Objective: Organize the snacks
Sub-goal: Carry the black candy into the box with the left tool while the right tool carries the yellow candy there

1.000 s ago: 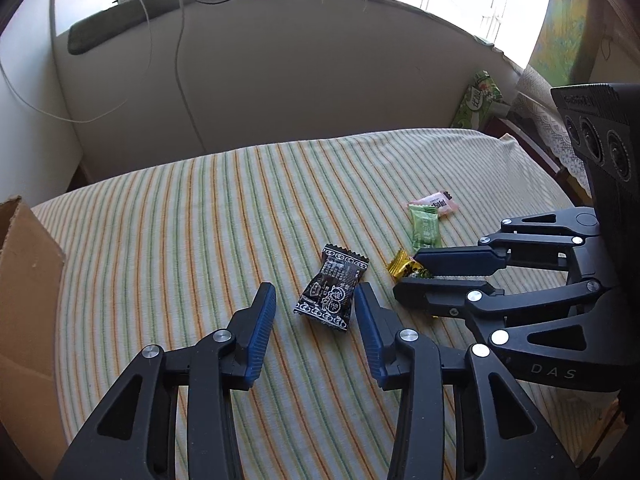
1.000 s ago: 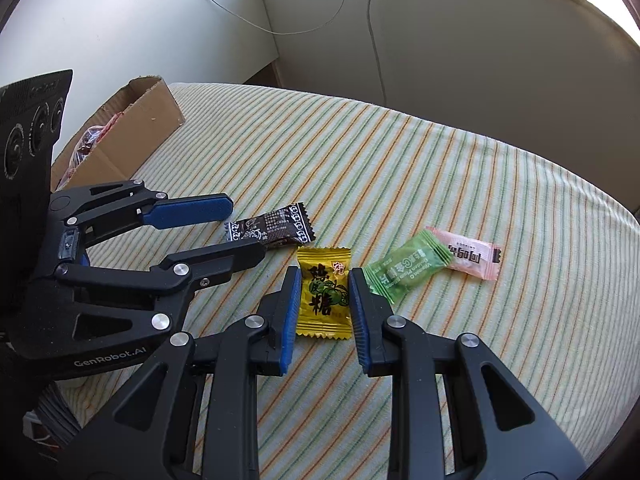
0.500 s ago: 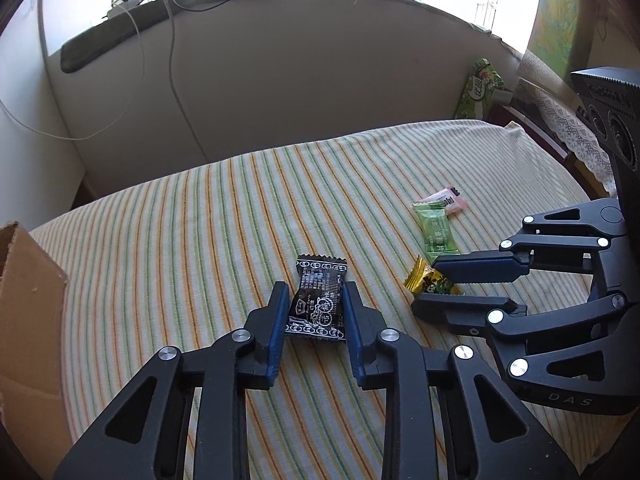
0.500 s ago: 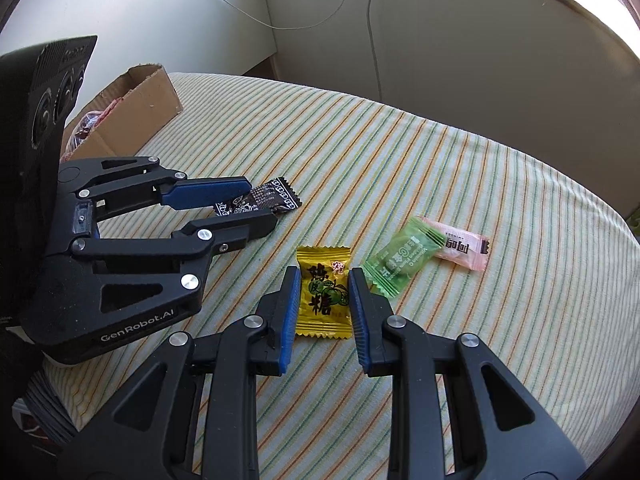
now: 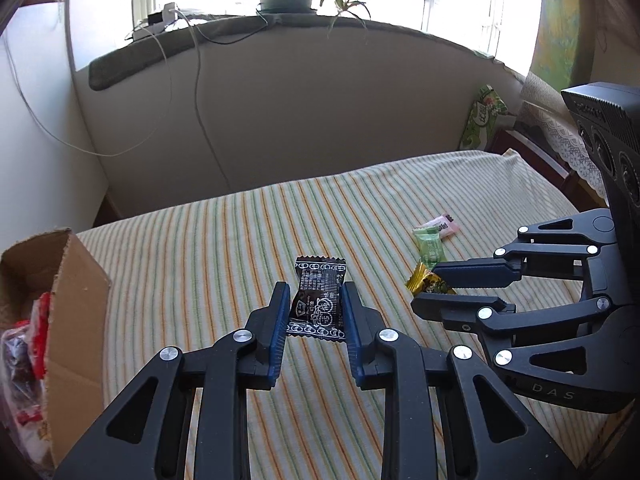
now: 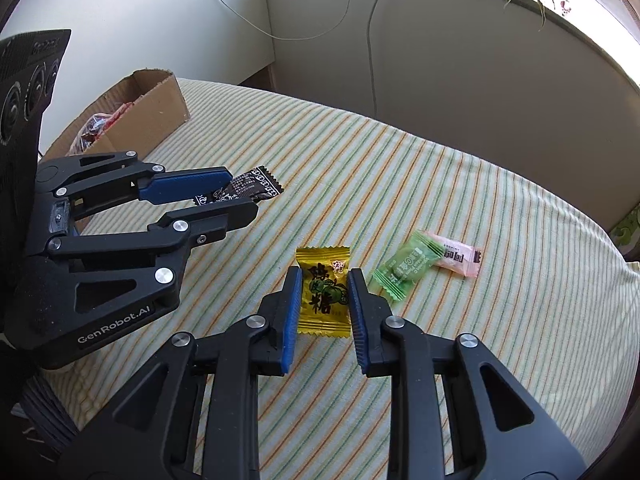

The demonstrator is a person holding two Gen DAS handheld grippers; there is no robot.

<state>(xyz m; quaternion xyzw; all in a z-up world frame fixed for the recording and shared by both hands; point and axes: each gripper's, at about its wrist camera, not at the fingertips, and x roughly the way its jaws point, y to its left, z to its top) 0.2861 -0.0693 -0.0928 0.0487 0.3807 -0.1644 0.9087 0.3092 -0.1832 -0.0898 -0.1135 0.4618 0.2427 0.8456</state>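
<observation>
Left claw point(image 5: 314, 308) pinched the black candy point(image 5: 319, 300), right claw point(image 6: 325, 300) the yellow candy point(image 6: 323, 292), presumably bound for the cardboard box point(image 6: 160, 108).

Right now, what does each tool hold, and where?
Left tool pinches the black snack packet by its long side edges; right tool pinches the yellow candy likewise.

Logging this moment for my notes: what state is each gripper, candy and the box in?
Left gripper: shut on the black candy.
Right gripper: shut on the yellow candy.
Green candy: lying loose on the striped cloth, one end over the pink candy.
Pink candy: lying loose on the cloth.
Box: open, holding wrapped snacks.
</observation>
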